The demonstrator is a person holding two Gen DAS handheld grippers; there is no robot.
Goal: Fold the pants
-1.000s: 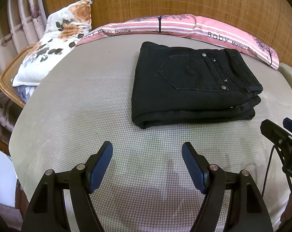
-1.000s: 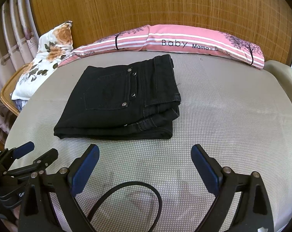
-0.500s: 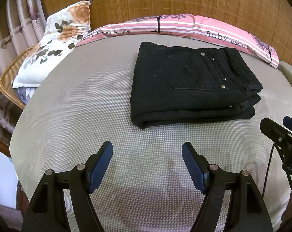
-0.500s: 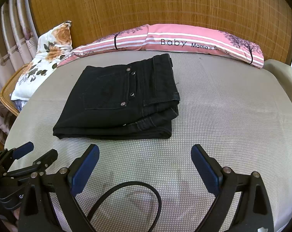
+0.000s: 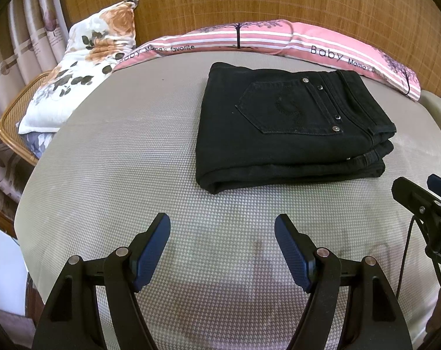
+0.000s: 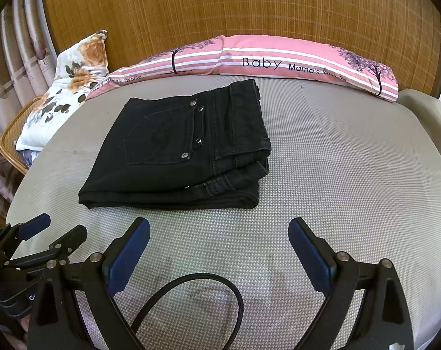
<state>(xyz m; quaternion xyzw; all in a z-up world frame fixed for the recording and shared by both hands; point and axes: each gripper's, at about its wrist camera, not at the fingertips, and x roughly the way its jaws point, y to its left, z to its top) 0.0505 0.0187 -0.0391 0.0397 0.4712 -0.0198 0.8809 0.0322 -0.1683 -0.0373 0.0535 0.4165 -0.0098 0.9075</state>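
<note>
Black pants (image 5: pixel 290 128) lie folded into a compact stack on the grey mattress (image 5: pixel 127 151), back pocket up, waistband to the right. In the right wrist view the same pants (image 6: pixel 179 151) sit left of centre. My left gripper (image 5: pixel 222 227) hovers open in front of the stack, nothing between its blue pads. My right gripper (image 6: pixel 219 230) is also open and empty, short of the stack's near edge. Each gripper shows at the edge of the other's view: the right gripper (image 5: pixel 424 201), the left gripper (image 6: pixel 45 233).
A long pink striped pillow (image 6: pixel 264 58) lies along the woven headboard (image 6: pixel 220 8). A floral pillow (image 5: pixel 83 64) leans at the back left over a rattan chair (image 5: pixel 16 122). A black cable (image 6: pixel 191 300) loops below my right gripper. Curtains hang at the left.
</note>
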